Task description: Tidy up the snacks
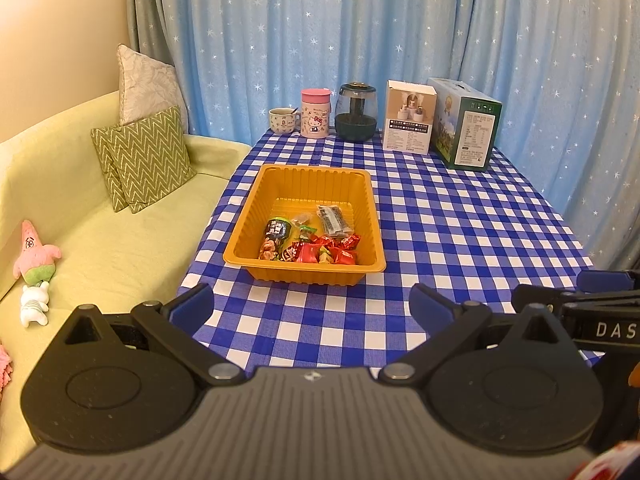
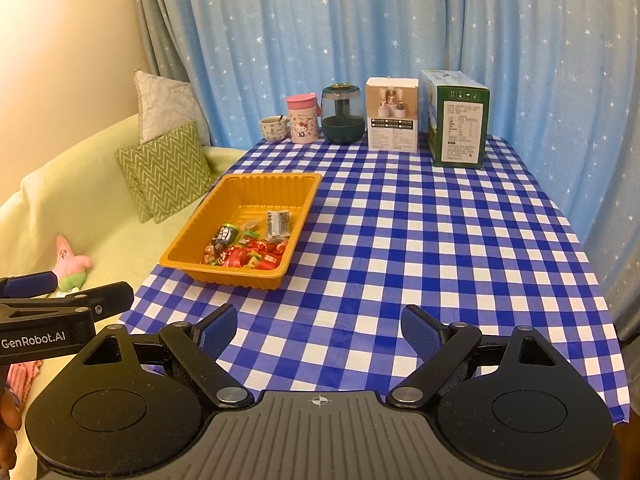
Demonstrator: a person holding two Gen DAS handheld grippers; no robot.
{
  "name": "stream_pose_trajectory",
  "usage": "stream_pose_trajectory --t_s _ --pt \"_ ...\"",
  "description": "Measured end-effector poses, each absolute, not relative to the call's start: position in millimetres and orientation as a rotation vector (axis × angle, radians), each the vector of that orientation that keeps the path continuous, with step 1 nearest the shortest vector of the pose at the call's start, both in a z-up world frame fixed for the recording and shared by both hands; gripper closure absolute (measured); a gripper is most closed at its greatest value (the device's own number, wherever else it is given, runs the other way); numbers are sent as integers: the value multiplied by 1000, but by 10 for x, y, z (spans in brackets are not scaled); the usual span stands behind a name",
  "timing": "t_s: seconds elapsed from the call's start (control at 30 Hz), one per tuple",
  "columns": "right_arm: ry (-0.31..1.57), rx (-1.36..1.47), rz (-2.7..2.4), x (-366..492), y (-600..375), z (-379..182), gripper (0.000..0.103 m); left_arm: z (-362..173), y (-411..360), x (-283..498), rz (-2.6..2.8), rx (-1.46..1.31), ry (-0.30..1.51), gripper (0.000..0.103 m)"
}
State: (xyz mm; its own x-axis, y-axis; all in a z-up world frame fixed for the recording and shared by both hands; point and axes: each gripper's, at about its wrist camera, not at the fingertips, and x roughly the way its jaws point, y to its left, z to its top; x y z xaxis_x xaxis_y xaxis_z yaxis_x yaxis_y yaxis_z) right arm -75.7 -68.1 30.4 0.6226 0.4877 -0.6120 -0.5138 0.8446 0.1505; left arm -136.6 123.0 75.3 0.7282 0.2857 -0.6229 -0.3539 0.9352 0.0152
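An orange plastic tray (image 1: 362, 194) sits on the blue-and-white checked table (image 1: 460, 232). In it lie several wrapped snacks (image 1: 316, 246): red candies, a dark green packet, a dark striped packet. The tray shows in the right wrist view (image 2: 308, 196) with the snacks (image 2: 248, 246) at its near end. My left gripper (image 1: 312, 306) is open and empty, held above the table's near edge, short of the tray. My right gripper (image 2: 318, 330) is open and empty, to the right of the tray and nearer than it. Each gripper shows at the other view's edge.
At the table's far edge stand a small cup (image 1: 284, 120), a pink Hello Kitty mug (image 1: 315, 114), a dark glass jar (image 1: 357, 112), a white box (image 1: 408, 118) and a green box (image 1: 468, 126). A yellow-green sofa (image 1: 100, 236) with cushions and plush toys lies left. Blue curtains hang behind.
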Motion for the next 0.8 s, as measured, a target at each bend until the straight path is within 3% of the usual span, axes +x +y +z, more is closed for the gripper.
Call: stream_pose_trajectory --t_s 0.8 --pt "697 -31 570 -762 -681 237 15 684 1225 -1347 331 -135 654 0"
